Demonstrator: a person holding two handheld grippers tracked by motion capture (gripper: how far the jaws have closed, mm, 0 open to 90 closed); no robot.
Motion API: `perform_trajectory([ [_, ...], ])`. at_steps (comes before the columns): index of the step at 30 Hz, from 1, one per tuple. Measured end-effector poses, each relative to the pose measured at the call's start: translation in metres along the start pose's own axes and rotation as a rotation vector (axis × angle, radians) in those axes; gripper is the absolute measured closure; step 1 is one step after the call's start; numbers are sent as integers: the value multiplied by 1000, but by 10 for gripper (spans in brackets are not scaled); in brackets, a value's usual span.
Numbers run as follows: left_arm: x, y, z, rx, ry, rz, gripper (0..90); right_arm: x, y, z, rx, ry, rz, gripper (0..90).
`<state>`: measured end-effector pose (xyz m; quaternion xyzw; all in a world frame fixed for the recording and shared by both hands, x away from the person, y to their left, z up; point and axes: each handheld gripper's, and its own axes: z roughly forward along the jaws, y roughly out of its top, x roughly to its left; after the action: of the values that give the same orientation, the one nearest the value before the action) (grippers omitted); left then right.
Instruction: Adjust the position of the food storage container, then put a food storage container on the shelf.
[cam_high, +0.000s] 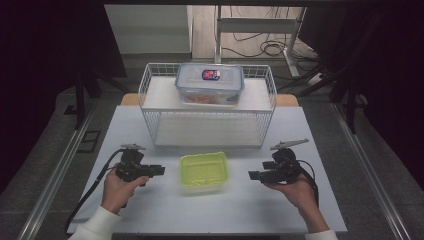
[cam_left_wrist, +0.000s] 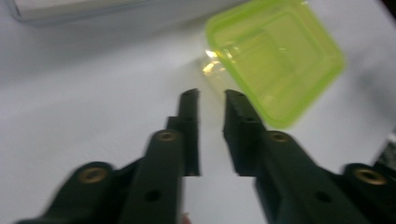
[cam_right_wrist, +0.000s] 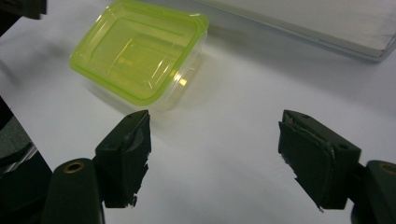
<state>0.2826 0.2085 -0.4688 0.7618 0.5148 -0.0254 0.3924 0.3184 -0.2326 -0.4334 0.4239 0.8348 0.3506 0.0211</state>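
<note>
— two claws, both empty: the left gripper (cam_high: 159, 170) has its jaws parted a little, nothing between them, and the right gripper (cam_high: 253, 175) stands spread wide over bare table (cam_high: 250, 210).

— where does the green-lidded container (cam_high: 204, 170) sit?

— on the table between the two grippers, apart from both, in front of the wire basket (cam_high: 207, 125) that carries a clear lidded box (cam_high: 210, 82).

— how will it handle?

— it looks like thin plastic: probably light, a bit flexible, smooth enough to slide. its lid (cam_right_wrist: 135, 51) overhangs the clear tub, so a pinch across the short sides just under that rim seems safest; squeezing the lid's centre may buckle it.
</note>
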Motion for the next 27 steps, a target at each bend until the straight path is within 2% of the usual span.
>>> perform_trajectory([
  [2,-1,-2,-5,0,-10,-4,431,2,1,4,3,6,-4,216],
  [3,-2,-3,-8,-16,-5,-7,431,2,1,4,3,6,-4,216],
  [4,-3,-4,-14,-40,-14,-15,335,4,2,7,-8,13,-14,196],
  [5,-3,-4,-14,-40,-14,-15,296,4,2,7,-8,13,-14,196],
  [6,-3,-5,-17,-56,-15,-18,296,5,2,8,-15,18,-17,193],
  [9,-1,-9,-28,-96,-28,-28,214,8,4,11,-29,51,-1,192],
  [12,0,-11,-30,-103,-18,-23,198,10,4,12,-31,52,4,192],
  [16,-2,-11,-27,-113,-31,-21,193,12,4,15,-27,58,22,199],
  [20,-2,-9,-21,-122,-47,-44,200,13,4,15,-26,70,41,212],
  [23,-1,-7,-17,-128,-59,-61,260,15,6,19,-26,84,57,218],
  [27,1,-4,-4,-104,-76,-86,286,16,10,30,-21,107,90,233],
])
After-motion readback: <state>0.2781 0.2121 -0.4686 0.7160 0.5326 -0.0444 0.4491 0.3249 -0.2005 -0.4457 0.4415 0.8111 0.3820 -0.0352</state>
